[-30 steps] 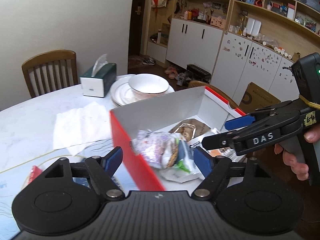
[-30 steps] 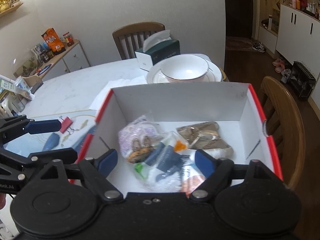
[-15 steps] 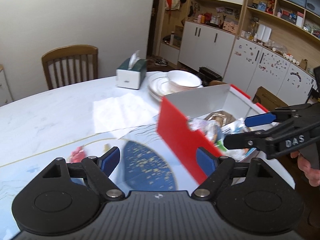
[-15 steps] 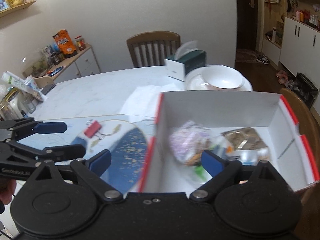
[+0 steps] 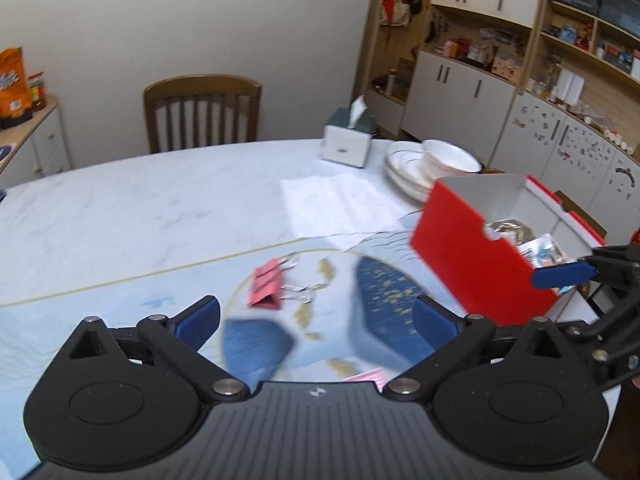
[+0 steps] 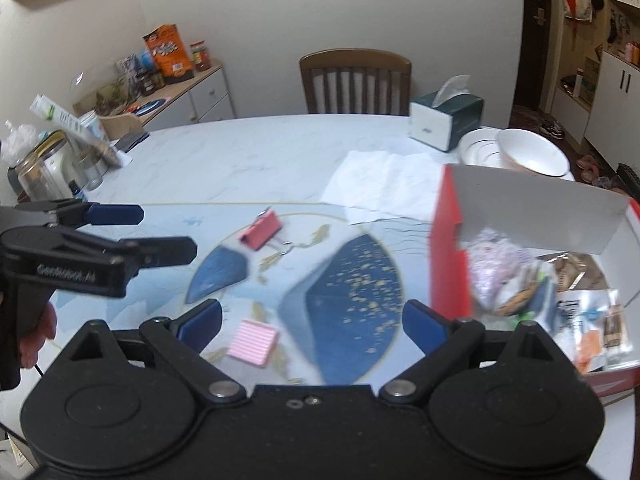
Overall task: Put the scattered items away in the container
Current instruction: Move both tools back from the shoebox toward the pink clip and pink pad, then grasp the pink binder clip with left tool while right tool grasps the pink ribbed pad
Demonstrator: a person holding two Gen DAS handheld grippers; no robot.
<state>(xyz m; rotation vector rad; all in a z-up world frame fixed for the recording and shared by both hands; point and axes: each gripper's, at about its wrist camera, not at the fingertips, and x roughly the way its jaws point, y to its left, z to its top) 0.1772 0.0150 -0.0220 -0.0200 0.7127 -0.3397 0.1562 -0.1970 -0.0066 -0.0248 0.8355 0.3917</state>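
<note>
Here both the left tongs (image 5: 316, 316) and right tongs (image 6: 312, 320), having just been opening, stand released and empty, swung from the box (image 6: 452, 248) at frame right toward the counter (image 6: 256, 152). We judge another pickup begins. Red binder clip (image 5: 266, 282) lies mid-frame; only the right view fully shows the pink notepad (image 6: 253, 342).

Both my hand-held grippers swing away from the red box (image 6: 450, 256) toward the pink binder clip (image 5: 267, 288); my left hand-held gripper (image 5: 316, 316) has just been opening, empty.
</note>
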